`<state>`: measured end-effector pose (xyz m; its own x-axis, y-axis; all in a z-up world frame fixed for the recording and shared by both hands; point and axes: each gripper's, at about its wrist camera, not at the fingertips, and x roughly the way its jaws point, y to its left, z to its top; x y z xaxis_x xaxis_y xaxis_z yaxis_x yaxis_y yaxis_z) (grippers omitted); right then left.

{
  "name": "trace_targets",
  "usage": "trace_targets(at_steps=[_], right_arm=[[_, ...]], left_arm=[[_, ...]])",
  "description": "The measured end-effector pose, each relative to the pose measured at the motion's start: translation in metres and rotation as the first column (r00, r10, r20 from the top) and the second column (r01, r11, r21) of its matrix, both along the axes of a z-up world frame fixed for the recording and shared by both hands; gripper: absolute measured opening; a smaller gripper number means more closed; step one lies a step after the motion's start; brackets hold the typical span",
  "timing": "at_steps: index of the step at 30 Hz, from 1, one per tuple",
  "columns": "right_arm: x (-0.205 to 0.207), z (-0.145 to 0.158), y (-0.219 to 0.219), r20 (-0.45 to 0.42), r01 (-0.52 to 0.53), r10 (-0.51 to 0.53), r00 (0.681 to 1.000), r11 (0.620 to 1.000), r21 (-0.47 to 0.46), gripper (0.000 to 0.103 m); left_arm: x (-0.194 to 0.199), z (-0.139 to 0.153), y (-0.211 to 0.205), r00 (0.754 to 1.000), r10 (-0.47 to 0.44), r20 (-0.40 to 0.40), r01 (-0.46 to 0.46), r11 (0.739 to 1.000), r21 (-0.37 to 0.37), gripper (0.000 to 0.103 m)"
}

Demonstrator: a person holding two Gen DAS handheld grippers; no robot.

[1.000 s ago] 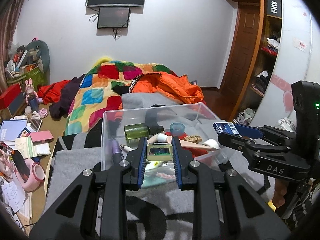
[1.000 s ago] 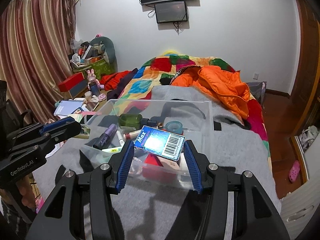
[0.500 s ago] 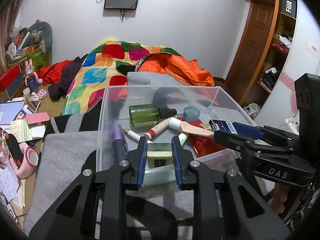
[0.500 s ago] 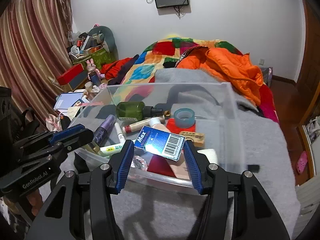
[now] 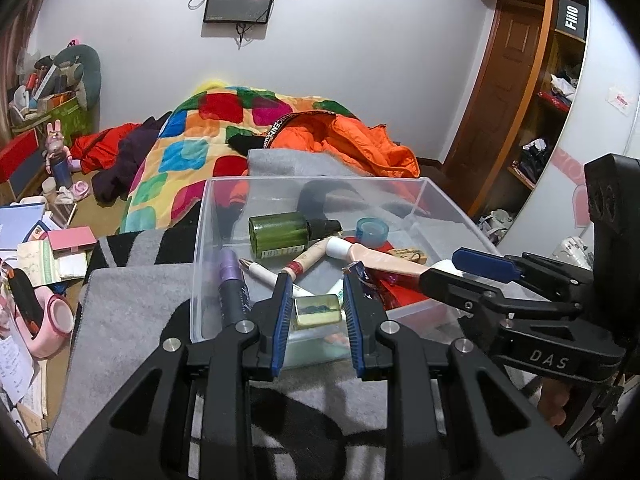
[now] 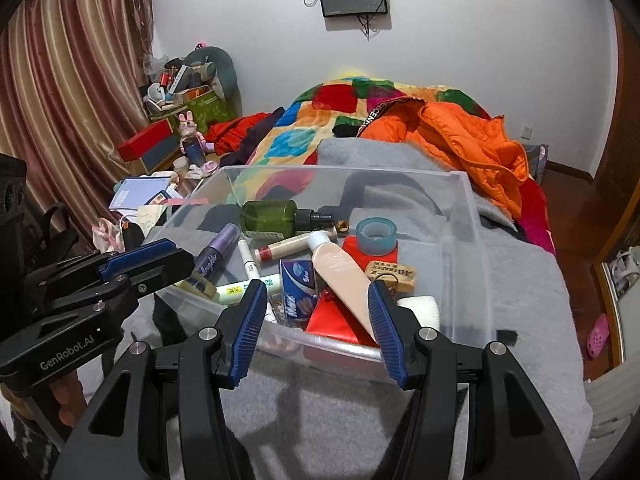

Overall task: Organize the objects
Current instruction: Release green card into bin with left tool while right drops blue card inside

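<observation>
With the left gripper point(image 5: 316, 300) pinching a small yellow tile point(image 5: 318, 311) over the near edge of the clear bin point(image 5: 320, 179), and the right gripper point(image 6: 316, 312) spread empty above the blue box point(image 6: 299, 288), the tile could catch the rim and fall outside.

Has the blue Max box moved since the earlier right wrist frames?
Yes. The blue Max box was between the right gripper's jaws; now it lies inside the clear bin, beside the beige tube.
</observation>
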<state>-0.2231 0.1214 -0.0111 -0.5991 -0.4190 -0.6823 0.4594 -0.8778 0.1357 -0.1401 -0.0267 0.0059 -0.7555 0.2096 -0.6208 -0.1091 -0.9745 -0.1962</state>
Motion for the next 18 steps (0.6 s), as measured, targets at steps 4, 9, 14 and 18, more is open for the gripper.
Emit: trace_targets(at_steps=[4, 9, 14, 18], right_arm=[[0.009, 0.006, 0.005, -0.018, -0.003, 0.003, 1.0, 1.0, -0.003, 0.049], [0.026, 0.014, 0.013, -0.058, 0.002, -0.003, 0.998, 1.0, -0.018, 0.059], [0.043, 0.022, 0.019, -0.113, 0.013, -0.015, 0.993, 1.0, -0.022, 0.07], [0.051, 0.023, 0.024, -0.133, 0.022, -0.024, 0.991, 1.0, -0.014, 0.079]], left_arm=[[0.008, 0.005, 0.001, 1.0, -0.005, -0.013, 0.005, 1.0, 0.003, 0.024], [0.021, 0.008, 0.003, 1.0, -0.014, -0.022, 0.014, 1.0, -0.002, 0.034], [0.034, 0.009, 0.008, 0.999, -0.002, -0.041, 0.001, 1.0, -0.023, 0.05], [0.045, 0.01, 0.008, 0.998, 0.013, -0.056, -0.014, 1.0, -0.019, 0.065]])
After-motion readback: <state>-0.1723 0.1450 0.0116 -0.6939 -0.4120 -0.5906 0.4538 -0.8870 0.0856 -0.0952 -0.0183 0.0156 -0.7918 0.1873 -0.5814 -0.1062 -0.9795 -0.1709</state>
